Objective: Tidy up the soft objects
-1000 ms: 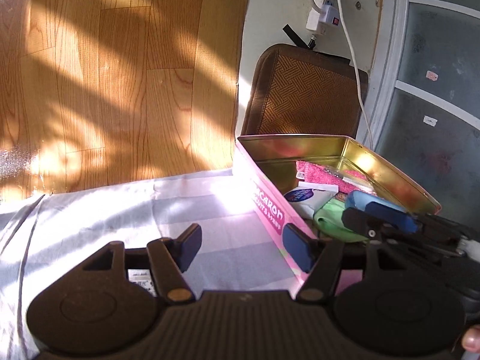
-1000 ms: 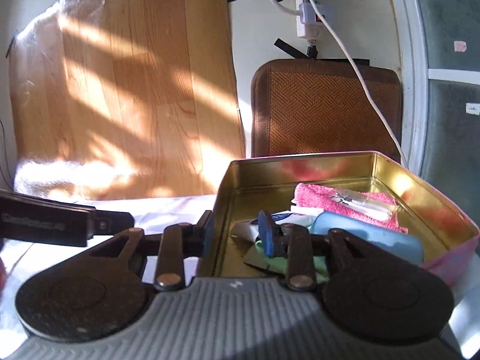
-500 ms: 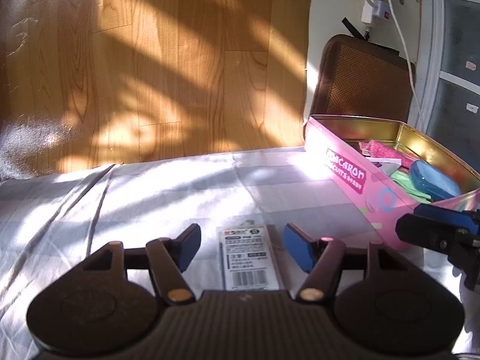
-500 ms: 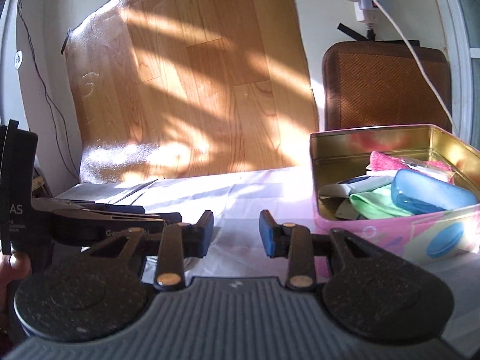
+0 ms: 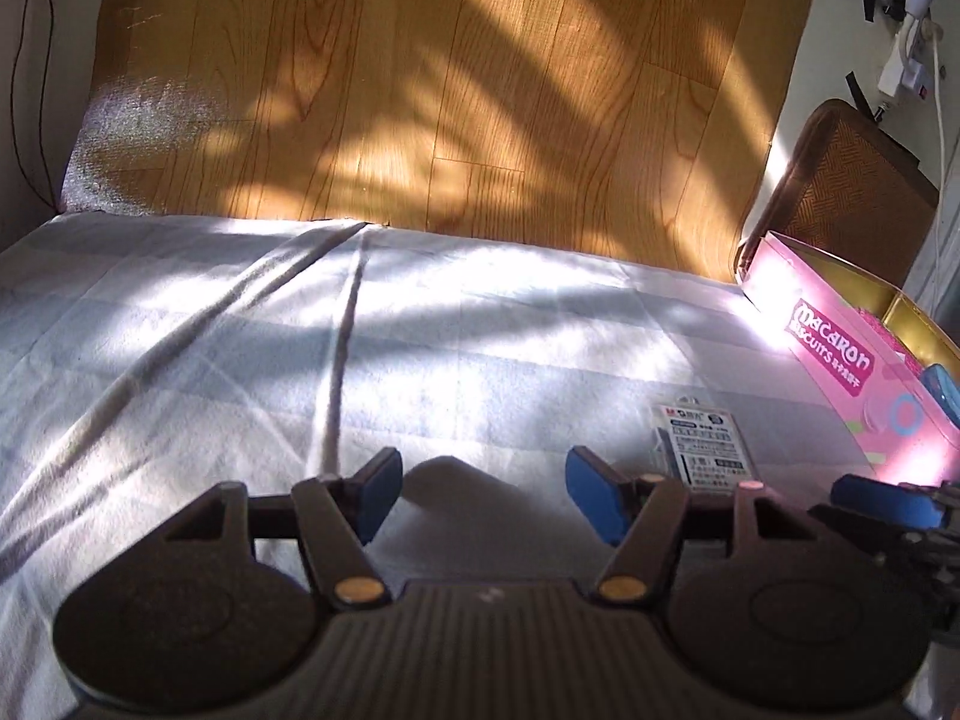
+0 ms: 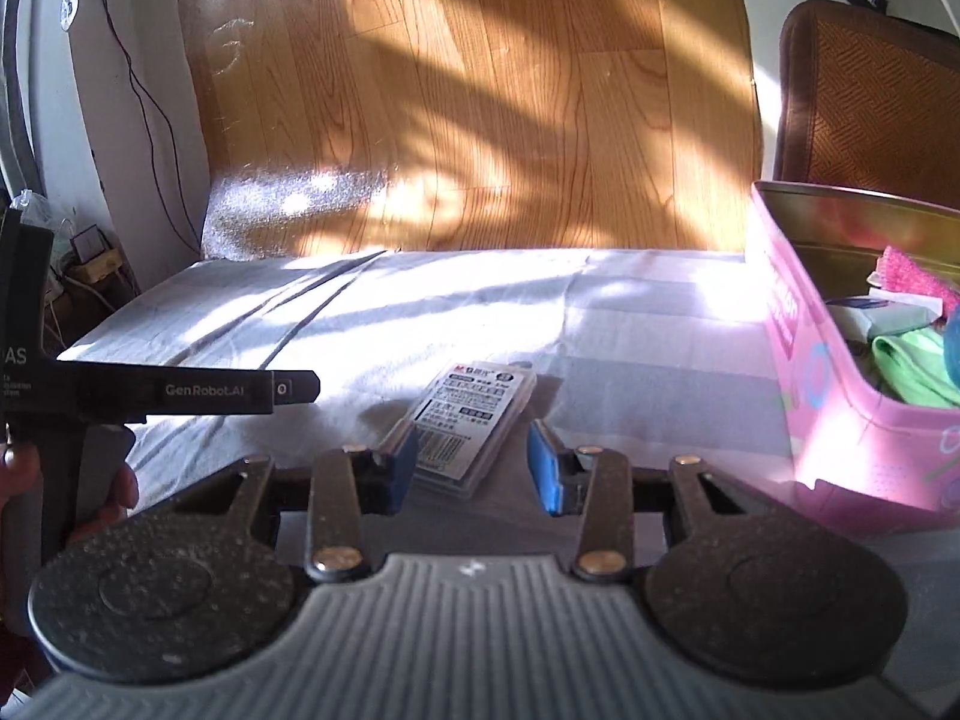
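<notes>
Beside the pink tin [image 6: 840, 408], on a cloth-covered bench [image 6: 630, 312], lies a flat packet [image 6: 474, 420], the one thing outside the tin. Its face is a printed label with a barcode under glossy, stiff-looking clear plastic. The right hand-held gripper [image 6: 477, 468] sits low over the packet's near end, and its jaws have just been opening; the blue pads [image 6: 549, 471] stand on either side of the packet without pressing it, probably lined up for a pinch across its narrow width. The left hand-held gripper [image 5: 483, 495] hangs open and empty over bare cloth on the far side of the packet from the tin, seemingly kept clear. The tin is metal with a gold lining and angled walls; inside it sit a fuzzy pink cloth [image 6: 912, 279], a green cloth [image 6: 912, 366] and a smooth blue case [image 5: 943, 390]. The bench cloth is pale, soft and creased.
</notes>
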`<state>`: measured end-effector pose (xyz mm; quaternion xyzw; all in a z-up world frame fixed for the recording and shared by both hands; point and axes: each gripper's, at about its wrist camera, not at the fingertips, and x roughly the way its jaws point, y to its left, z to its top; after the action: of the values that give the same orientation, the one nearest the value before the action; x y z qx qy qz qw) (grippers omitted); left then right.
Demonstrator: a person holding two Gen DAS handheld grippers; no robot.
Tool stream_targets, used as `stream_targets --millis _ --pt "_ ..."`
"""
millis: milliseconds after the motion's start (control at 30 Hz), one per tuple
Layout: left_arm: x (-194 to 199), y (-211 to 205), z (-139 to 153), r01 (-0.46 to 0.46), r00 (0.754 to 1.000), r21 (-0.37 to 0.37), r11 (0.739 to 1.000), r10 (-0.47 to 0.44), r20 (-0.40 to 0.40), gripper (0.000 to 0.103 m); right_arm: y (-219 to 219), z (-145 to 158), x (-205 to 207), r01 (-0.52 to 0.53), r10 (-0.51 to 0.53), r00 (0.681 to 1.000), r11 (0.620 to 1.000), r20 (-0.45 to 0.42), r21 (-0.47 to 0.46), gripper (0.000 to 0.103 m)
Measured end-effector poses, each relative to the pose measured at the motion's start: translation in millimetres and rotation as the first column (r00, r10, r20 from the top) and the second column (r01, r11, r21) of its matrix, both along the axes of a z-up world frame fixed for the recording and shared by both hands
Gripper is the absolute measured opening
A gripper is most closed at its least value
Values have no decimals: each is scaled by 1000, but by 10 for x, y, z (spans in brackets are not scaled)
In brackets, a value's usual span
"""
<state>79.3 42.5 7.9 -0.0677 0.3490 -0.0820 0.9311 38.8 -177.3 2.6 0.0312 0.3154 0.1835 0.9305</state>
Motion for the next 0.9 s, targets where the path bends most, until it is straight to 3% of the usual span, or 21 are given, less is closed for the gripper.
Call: stream_targets --millis 133,200,300,333,400,433,500,667,733,767,833,900 --pt "48 -56 -16 54 998 -81 995 -56 -25 60 162 -84 55 -16 15 1000 999 -23 -32 54" --pt "64 -41 -23 57 998 -112 992 -60 -28 60 238 -112 96 -15 14 1000 999 -26 -40 72" --pt "74 1 -27 51 998 -149 987 -57 -37 59 358 -199 206 -10 6 999 998 -48 -68 77" --pt "72 6 -26 49 998 -153 987 -56 -39 58 409 -215 203 -6 4 1000 996 -23 -93 77" --pt "68 3 -19 51 997 -158 986 -59 -47 58 469 -235 178 -15 17 1000 987 13 -160 67" --pt "60 -5 -11 60 996 -164 985 -70 -54 58 432 -233 169 -26 28 1000 990 7 -141 67" --pt "44 -57 0 108 989 -197 974 -125 -76 58 323 -222 118 -48 47 999 995 -4 -89 66" --pt "57 -316 -23 189 965 -284 940 -231 -123 59 -48 -234 -67 -36 44 998 989 -52 142 66" --pt "66 -421 -23 200 961 -275 941 -242 -131 47 -114 -236 -179 -39 49 998 984 -48 175 66" --pt "84 -483 -40 215 953 -289 933 -265 -145 34 -138 -233 -224 -41 49 998 983 -41 177 65" --pt "108 -560 -30 217 947 -325 920 -280 -159 31 -158 -203 -310 -29 31 999 990 -8 140 65" --pt "119 -688 78 242 945 -316 917 -297 -137 31 -231 -130 -348 -15 11 999 992 32 128 65"
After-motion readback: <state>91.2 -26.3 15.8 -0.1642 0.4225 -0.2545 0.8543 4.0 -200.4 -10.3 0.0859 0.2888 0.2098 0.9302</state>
